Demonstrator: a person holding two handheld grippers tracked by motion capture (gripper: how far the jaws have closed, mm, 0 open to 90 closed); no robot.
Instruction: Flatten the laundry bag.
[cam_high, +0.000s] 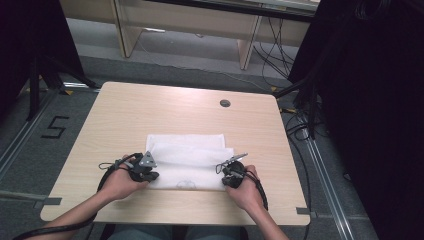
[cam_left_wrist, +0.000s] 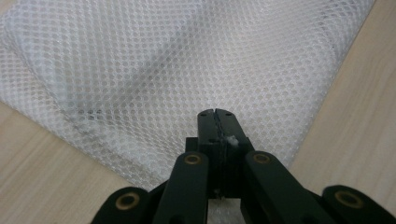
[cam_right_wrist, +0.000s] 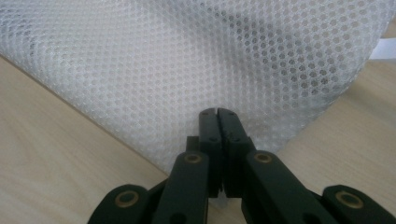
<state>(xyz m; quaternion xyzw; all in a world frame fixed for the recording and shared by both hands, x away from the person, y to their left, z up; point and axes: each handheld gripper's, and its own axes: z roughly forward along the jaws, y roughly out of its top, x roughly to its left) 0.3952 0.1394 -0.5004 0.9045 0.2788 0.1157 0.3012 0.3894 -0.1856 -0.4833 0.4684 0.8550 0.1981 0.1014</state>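
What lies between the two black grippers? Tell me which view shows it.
Between the left gripper and the right gripper lies the near edge of the white mesh bag, flat on the pale wooden table; the high view shows it.

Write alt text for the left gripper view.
The left gripper, jaws shut, is pinching the near edge of a white mesh cloth. The cloth lies folded on a light wooden table.

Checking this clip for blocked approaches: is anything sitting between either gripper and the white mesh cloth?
Nothing visible does. The left gripper and right gripper are both at the near edge of the white mesh cloth, one at each near corner, jaws closed with mesh caught between them. The table around the cloth carries no other loose item.
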